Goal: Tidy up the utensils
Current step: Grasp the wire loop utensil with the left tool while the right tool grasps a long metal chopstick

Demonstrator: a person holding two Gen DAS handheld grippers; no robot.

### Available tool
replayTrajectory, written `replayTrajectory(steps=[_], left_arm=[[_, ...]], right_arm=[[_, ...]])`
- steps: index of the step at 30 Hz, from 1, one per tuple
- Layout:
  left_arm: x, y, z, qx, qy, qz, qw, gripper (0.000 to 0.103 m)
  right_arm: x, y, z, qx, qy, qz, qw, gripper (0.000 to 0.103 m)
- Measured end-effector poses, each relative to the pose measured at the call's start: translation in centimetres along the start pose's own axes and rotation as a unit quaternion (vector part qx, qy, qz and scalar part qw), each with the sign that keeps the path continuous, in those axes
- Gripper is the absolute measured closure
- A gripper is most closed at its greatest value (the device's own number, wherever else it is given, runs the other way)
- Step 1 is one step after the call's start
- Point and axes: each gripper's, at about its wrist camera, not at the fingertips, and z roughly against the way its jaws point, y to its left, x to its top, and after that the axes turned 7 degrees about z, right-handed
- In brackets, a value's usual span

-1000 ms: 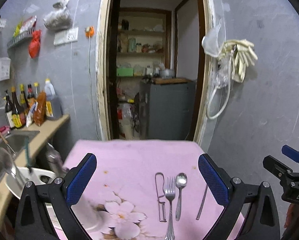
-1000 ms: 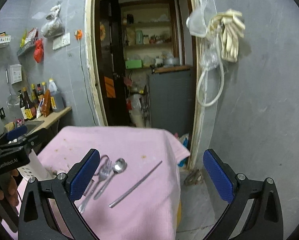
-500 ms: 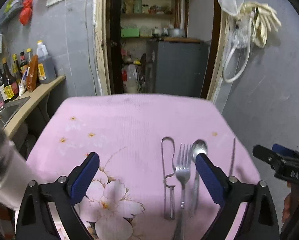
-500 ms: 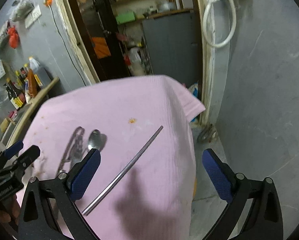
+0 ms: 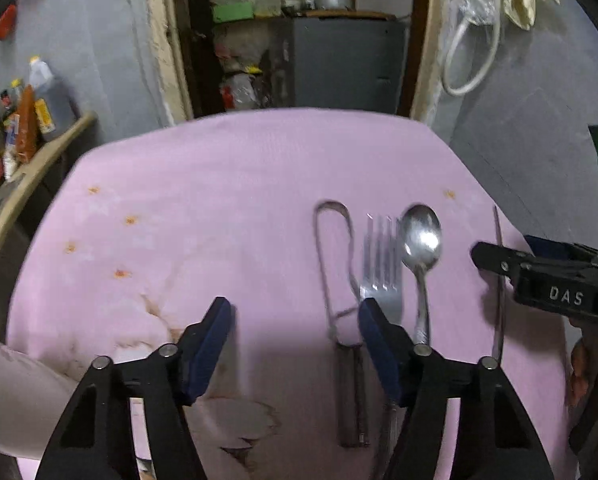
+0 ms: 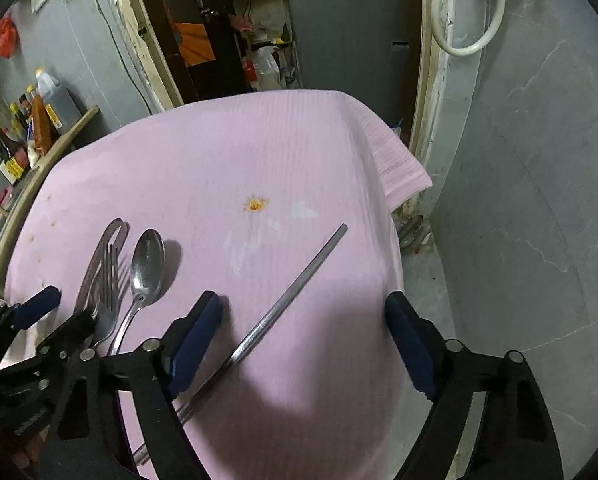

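On a pink cloth-covered table [image 5: 219, 200] lie a metal peeler [image 5: 333, 272], a fork [image 5: 381, 272], a spoon [image 5: 421, 248] and a metal chopstick [image 5: 499, 280], side by side. My left gripper [image 5: 295, 328] is open and empty, low over the cloth, its right finger over the fork's neck. My right gripper [image 6: 303, 328] is open and empty, straddling the chopstick [image 6: 295, 292]. The spoon [image 6: 147, 268], fork [image 6: 107, 292] and peeler [image 6: 111, 236] lie to its left. The left gripper's fingertips [image 6: 39, 304] show at the lower left.
A wooden counter with sauce bottles [image 5: 23, 120] stands at the left. An open doorway with a grey cabinet [image 5: 339, 60] is behind the table. A grey wall with a white hose [image 6: 467, 12] stands at the right. A white object [image 5: 19, 392] sits at the lower left.
Both grippers have moved forward and down toward the table. The left gripper's jaws have narrowed near the fork. The right gripper now straddles the chopstick.
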Motion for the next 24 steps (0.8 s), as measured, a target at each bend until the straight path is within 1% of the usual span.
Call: replayTrajectory(steps=[1, 3, 5, 6, 8, 10, 11, 13, 16, 18, 20, 24], left_arm=[[-0.1, -0.3, 0.0, 0.005, -0.006, -0.006, 1.0, 0.047], [0.1, -0.6, -0.1, 0.004, -0.004, -0.015, 0.9999, 0.051], [0.3, -0.8, -0.3, -0.016, 0.005, -0.013, 0.9998, 0.066], [0.5, -0.9, -0.3, -0.02, 0.007, -0.011, 0.9997, 0.068], [0.8, -1.2, -0.4, -0.023, 0.012, -0.016, 0.9995, 0.077], [1.2, -1.3, -0.5, -0.029, 0.02, -0.014, 0.9993, 0.083], [1.3, -1.3, -0.4, -0.031, 0.024, -0.012, 0.9991, 0.085], [1.4, -1.2, -0.4, -0.034, 0.03, -0.005, 0.999, 0.085], [1.5, -0.6, -0.3, -0.05, 0.037, 0.018, 0.9979, 0.086], [1.5, -0.2, -0.4, -0.062, 0.044, 0.033, 0.9965, 0.086], [1.5, 0.0, -0.4, -0.074, 0.05, 0.043, 0.9951, 0.086], [0.7, -0.4, 0.0, -0.095, 0.061, 0.042, 0.9927, 0.086]], right_arm=[[0.0, -0.2, 0.1, 0.002, 0.0, 0.0, 1.0, 0.036], [-0.3, -0.8, 0.6, 0.012, 0.002, -0.005, 1.0, 0.042], [-0.5, -1.6, 0.9, 0.022, 0.003, -0.01, 1.0, 0.048], [-0.6, -1.9, 1.1, 0.027, 0.004, -0.013, 1.0, 0.053], [-0.7, -2.7, 1.2, 0.035, 0.006, -0.018, 0.999, 0.06], [-0.8, -3.4, 1.1, 0.043, 0.007, -0.023, 0.999, 0.069], [-0.8, -3.8, 1.2, 0.049, 0.008, -0.028, 0.998, 0.072], [-0.9, -4.6, 1.3, 0.059, 0.007, -0.039, 0.997, 0.08], [-1.2, -6.4, 1.0, 0.096, 0.008, -0.078, 0.992, 0.086], [-1.2, -7.1, 0.6, 0.109, 0.009, -0.09, 0.99, 0.088], [-1.2, -7.2, 0.5, 0.116, 0.01, -0.09, 0.989, 0.089], [-1.2, -7.2, 0.0, 0.129, 0.021, -0.091, 0.987, 0.089]])
